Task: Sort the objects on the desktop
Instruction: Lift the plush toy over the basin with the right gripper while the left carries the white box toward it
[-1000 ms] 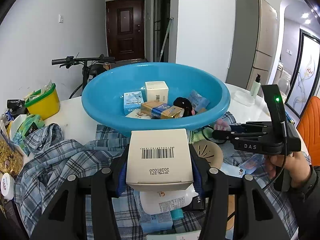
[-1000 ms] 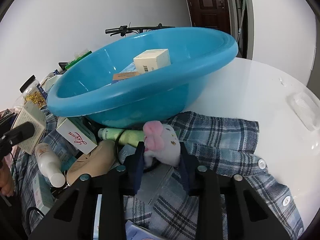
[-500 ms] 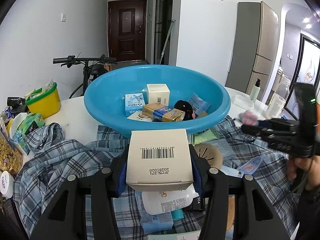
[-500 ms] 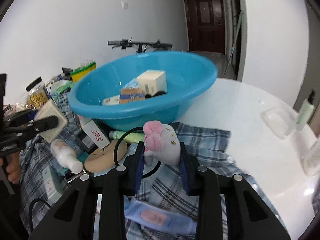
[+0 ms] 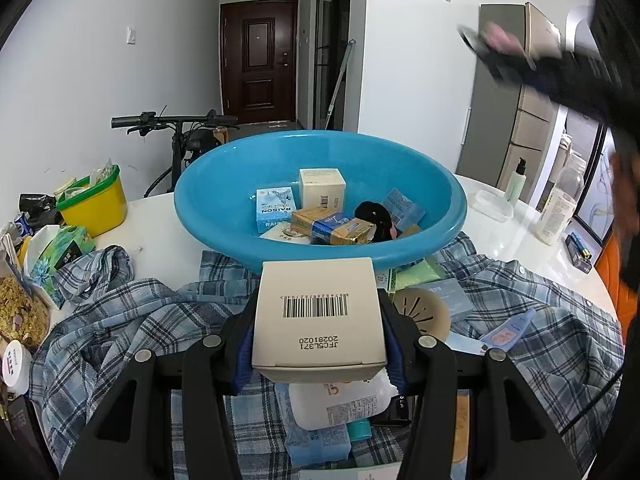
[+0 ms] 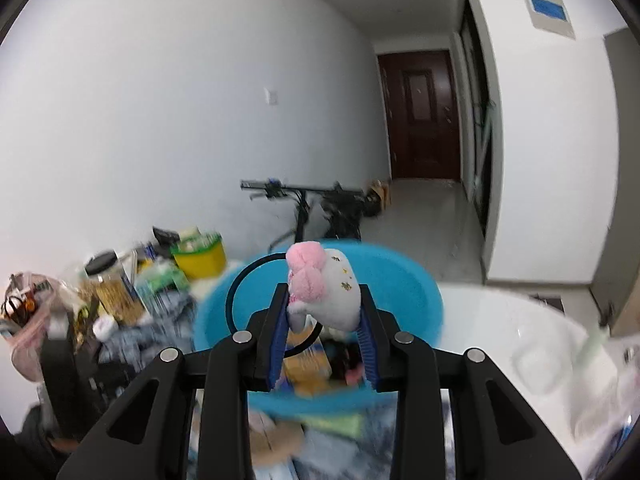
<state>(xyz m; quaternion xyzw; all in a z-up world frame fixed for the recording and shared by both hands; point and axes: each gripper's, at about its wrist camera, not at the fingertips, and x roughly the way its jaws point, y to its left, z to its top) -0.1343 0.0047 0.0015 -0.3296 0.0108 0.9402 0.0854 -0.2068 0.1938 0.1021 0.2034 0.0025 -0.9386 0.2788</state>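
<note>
— Two grippers, each with something between its fingers. What does the left gripper (image 5: 318,346) hold?

— Its pads are clamped on the sides of a white carton (image 5: 318,312), barcode face up, held above the plaid shirt (image 5: 132,320) just in front of the blue basin (image 5: 420,240).

— And the right gripper (image 6: 324,332)?

— Its fingers are pressed onto a small white plush with a pink tuft (image 6: 322,292); a black ring (image 6: 240,284) hangs off the toy on the left. The view is blurred, with the basin below and ahead of the fingertips.

— What lies in the basin?

— Several small boxes: a light-blue one (image 5: 276,208), a cream one (image 5: 322,188), a gold-and-blue one (image 5: 332,226), plus a black item (image 5: 374,216). More bottles and packets lie on the shirt beside the basin.
</note>
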